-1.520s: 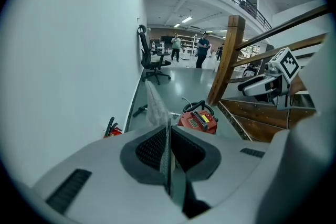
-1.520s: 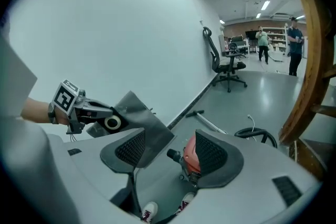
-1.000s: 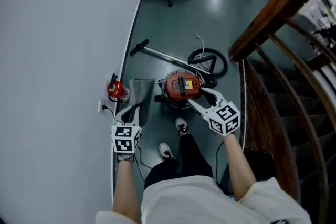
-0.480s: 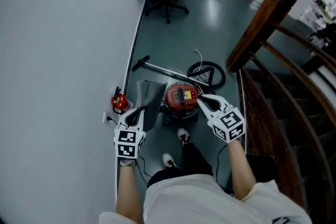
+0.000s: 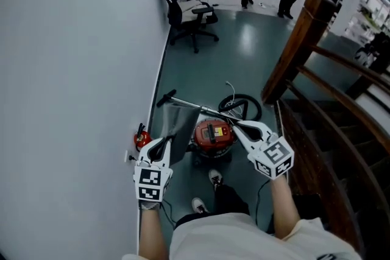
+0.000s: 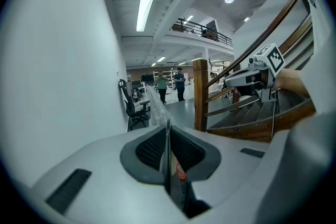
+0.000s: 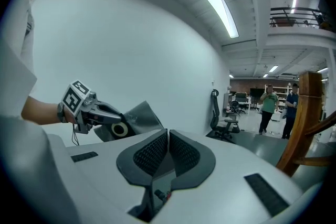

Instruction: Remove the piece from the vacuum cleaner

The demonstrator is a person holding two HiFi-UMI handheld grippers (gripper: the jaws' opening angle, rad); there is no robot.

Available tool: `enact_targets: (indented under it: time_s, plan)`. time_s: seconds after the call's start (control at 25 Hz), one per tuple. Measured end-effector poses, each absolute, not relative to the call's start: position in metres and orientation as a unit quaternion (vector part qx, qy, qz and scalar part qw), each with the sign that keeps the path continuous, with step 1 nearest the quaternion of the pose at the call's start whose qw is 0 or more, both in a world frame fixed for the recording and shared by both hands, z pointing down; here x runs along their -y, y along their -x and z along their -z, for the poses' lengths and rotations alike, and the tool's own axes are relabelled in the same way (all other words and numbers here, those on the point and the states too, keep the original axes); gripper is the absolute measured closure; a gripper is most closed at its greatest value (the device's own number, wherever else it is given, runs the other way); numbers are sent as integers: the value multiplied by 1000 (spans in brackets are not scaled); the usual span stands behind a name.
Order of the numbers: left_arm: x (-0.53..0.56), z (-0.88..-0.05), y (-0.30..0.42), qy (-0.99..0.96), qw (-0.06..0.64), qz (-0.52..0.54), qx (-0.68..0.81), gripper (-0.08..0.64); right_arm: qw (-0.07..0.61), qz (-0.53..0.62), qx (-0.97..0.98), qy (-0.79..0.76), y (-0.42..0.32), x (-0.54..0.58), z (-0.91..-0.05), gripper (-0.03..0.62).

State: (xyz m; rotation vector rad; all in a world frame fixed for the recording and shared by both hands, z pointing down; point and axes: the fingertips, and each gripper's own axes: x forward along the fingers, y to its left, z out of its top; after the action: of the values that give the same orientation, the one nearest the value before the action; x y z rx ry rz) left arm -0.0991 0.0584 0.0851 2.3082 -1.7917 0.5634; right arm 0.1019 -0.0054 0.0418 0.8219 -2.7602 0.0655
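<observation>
Removal looks complete: the left gripper [image 5: 163,143] clamps the grey dust bag [image 5: 180,123] clear of the red vacuum cleaner [image 5: 212,134], the right gripper [image 5: 237,125] has just closed empty, and setting the bag down likely follows.

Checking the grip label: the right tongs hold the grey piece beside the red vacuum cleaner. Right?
No: the left tongs hold the grey piece beside the red vacuum cleaner, per the right gripper view; the right tongs just closed empty.

Wall [image 5: 73,70] left, stair rail [image 5: 295,49] right; vacuum cleaner [image 5: 212,136] blocks floor [image 5: 244,52] between.
</observation>
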Motion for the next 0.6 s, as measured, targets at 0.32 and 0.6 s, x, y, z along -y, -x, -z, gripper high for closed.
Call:
enact_targets:
  time_s: [0.32,0.6]
  plan:
    - [-65,-33,88,-788,32,-172,590,528,108,1,956,-274,-100,-15,7,557]
    - [-74,11,83,-794,-16,-163,585,526,104,24,952,-288,-103,-28,34,557]
